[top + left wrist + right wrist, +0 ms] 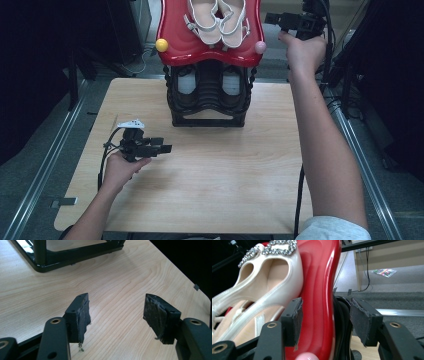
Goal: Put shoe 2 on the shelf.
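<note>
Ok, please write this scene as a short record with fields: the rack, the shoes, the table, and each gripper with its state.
rack: black shoe rack with a red top tray, at the far side of the table
shoes: white sandals on the red tray
knobs: yellow ball and pink ball at the tray's front corners
table: light wood
left gripper: open, above the table, holding nothing
right gripper: open, beside the tray's right edge

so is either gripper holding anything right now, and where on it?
Nothing is held. The left gripper is open over bare table. The right gripper is open, jaws straddling the red tray edge without closing on it.
</note>
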Demonstrator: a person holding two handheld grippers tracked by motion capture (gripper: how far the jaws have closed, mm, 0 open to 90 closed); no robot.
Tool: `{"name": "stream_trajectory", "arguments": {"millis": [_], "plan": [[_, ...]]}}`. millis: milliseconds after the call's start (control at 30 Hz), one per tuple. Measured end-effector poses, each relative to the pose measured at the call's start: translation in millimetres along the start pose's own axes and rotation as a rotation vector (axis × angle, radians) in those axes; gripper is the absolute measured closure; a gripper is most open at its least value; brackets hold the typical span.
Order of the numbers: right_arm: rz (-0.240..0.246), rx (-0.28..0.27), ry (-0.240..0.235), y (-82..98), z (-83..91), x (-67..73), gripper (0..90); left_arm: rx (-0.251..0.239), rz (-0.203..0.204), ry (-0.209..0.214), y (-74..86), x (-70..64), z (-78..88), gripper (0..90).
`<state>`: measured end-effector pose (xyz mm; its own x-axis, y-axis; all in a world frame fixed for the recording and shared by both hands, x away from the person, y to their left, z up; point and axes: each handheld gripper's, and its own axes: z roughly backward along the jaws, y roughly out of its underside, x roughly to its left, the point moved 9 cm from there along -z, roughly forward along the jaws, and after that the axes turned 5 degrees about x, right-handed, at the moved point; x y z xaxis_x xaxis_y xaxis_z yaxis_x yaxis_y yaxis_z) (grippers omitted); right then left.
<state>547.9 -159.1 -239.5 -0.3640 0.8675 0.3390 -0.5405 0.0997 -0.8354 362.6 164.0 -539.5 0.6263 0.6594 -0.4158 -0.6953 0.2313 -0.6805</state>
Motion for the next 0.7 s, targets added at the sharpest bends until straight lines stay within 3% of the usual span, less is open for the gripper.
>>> {"name": "stream_trajectory", "arguments": {"millis": [233, 433, 700], "plan": [[-0.005, 0.012, 0.021, 15.2, 6.5, -20.6, 44.3, -0.008, -0.005, -0.023, -0.7, -0.3, -0.9, 36.6], [-0.017, 0.018, 0.026, 30.2, 10.3, -36.6, 44.0, -0.002, 0.015, -0.043, -0.2, 2.3, -1.7, 36.6], [0.002, 0.043, 0.024, 61.8, 13.7, -49.1, 42.9, -0.008, 0.022, -0.046, -0.5, 2.2, -1.2, 36.5]]}}
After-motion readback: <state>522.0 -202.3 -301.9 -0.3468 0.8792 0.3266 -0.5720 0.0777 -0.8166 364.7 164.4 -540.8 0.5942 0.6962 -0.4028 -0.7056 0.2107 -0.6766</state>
